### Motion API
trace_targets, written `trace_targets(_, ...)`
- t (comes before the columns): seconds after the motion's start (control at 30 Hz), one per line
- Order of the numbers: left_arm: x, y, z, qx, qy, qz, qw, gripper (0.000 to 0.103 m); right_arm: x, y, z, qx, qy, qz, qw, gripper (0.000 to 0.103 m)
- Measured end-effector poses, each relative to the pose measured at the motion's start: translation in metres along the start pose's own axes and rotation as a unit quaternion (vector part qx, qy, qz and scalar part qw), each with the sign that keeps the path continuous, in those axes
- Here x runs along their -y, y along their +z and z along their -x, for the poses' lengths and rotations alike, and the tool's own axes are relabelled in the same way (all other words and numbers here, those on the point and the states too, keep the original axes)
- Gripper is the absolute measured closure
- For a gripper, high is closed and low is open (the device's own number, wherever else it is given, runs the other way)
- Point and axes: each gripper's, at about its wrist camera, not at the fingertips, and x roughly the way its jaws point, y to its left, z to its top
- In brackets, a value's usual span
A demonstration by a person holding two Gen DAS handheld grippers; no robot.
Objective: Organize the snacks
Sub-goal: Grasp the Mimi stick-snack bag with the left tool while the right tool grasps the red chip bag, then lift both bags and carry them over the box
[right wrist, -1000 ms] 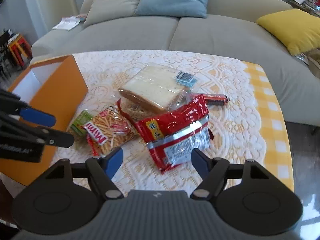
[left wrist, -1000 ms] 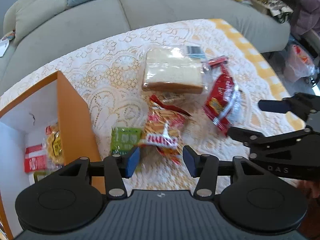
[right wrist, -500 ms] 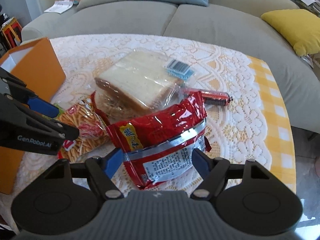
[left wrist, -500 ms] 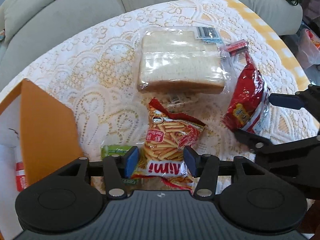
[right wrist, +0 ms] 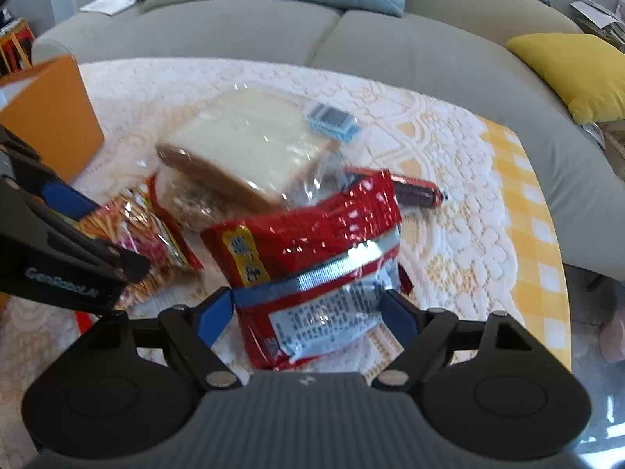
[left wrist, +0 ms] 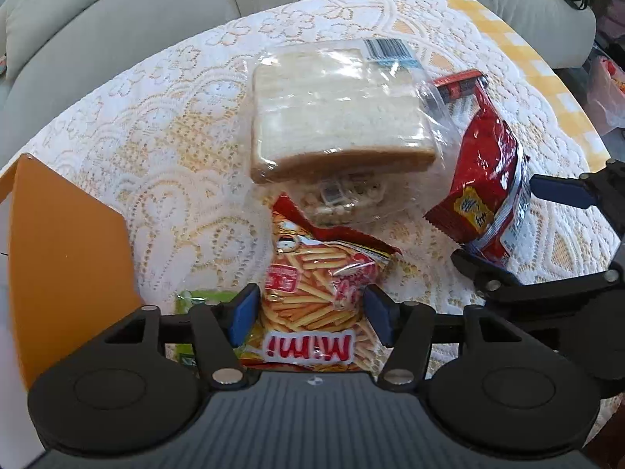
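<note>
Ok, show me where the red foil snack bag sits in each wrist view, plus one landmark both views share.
Left wrist view: red foil snack bag at the right, beside the bagged bread, between the right gripper's fingers.
Right wrist view: red foil snack bag at lower centre, between this gripper's open jaws.
Shared landmark: the bagged bread.

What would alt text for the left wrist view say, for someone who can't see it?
The left hand-held gripper, jaws just opened wide, straddles a Mimi snack-stick bag on a lace tablecloth. Beyond lie bagged sliced bread and a red snack packet flanked by the right hand-held gripper; an orange box stands left.
</note>
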Motion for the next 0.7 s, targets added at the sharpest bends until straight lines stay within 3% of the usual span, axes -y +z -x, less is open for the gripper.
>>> trace_targets(0.17,0.004,-0.006,-0.002,0.002,0.003,-0.001,1.0,0.035,-0.007,-0.002,-0.003,-0.003,-0.029,0.022,0.999,0.03)
trace_targets(0.33,0.001,-0.008,0.001,0.005,-0.003,0.01,0.9999,0.045,0.004,0.0,0.001,-0.004,-0.03,-0.005,1.0,0.043)
trace_targets(0.47,0.002,-0.011,0.008,0.012,-0.004,0.016,0.9998,0.053,0.01,0.003,0.006,-0.013,-0.019,-0.018,1.0,0.046)
trace_targets(0.5,0.003,-0.013,0.01,0.014,-0.006,0.017,0.9997,0.054,0.01,0.003,0.008,-0.012,-0.018,-0.018,1.0,0.052)
trace_targets(0.63,0.008,-0.017,0.017,0.009,-0.008,0.021,0.9997,0.056,0.006,0.004,0.017,-0.007,-0.026,0.002,1.0,0.054)
trace_targets(0.7,0.008,-0.02,0.022,0.009,-0.011,0.025,0.9996,0.056,0.004,0.003,0.022,-0.008,-0.024,0.006,1.0,0.071)
